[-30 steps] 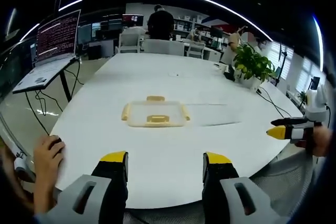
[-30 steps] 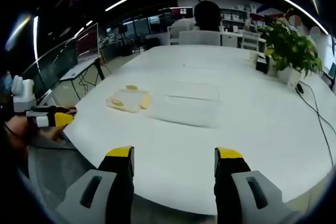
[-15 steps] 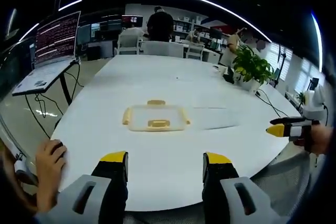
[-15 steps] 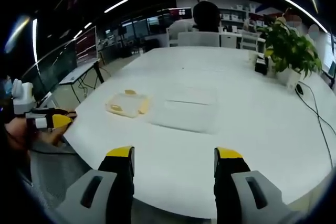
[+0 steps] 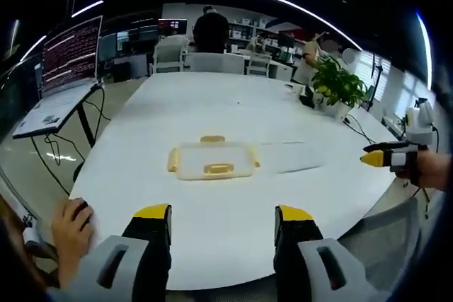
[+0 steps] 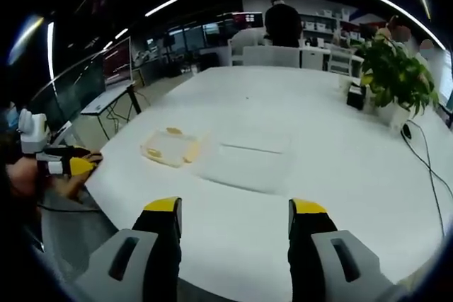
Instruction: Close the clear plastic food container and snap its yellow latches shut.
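On the white table (image 5: 233,104), the lid (image 5: 212,161) with its yellow latches (image 5: 219,169) lies flat just left of the clear container (image 6: 245,165), whose faint outline reads better in the right gripper view. The left gripper (image 5: 221,223) and right gripper (image 6: 234,217) both hang with jaws spread and nothing between them, short of the table's near edge. The left gripper view alone shows a laptop (image 5: 60,68) on a stand, while a potted plant (image 6: 391,76) shows largest in the right gripper view.

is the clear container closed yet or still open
Still open. The clear plastic lid with yellow latches lies flat on the white table, apart from the clear plastic container base beside it.
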Tool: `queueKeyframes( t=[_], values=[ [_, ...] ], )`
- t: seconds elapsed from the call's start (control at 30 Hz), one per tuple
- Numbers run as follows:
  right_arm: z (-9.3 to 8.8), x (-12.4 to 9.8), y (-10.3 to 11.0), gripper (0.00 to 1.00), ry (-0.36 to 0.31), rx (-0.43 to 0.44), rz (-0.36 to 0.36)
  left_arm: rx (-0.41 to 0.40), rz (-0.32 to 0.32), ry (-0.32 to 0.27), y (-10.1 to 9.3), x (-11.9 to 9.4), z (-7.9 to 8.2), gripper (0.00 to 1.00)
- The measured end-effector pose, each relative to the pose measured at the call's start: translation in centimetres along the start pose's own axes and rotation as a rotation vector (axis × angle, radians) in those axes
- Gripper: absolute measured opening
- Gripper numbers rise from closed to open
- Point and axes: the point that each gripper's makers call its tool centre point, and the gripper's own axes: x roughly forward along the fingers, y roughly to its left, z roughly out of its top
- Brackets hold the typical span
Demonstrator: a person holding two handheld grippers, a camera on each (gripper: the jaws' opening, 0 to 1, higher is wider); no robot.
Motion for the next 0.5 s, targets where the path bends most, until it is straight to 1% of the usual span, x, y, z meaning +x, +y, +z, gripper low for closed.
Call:
queueKeyframes(
  t=[0.17, 0.4, 0.5],
  values=[
    [0.5, 0.6, 0.5, 0.58, 0.012, -0.023, 0.032, 0.032, -0.021, 0.013, 0.4, 0.6, 0.5, 0.53],
    [1.5, 1.4, 0.6, 0.57, 0.016, -0.059, 0.051, 0.079, -0.036, 0.022, 1.4, 1.2, 1.2, 0.53],
    [1.9, 1.8, 0.8, 0.57, 0.019, -0.065, 0.065, 0.078, -0.041, 0.030, 1.6, 1.4, 1.2, 0.53]
  ],
)
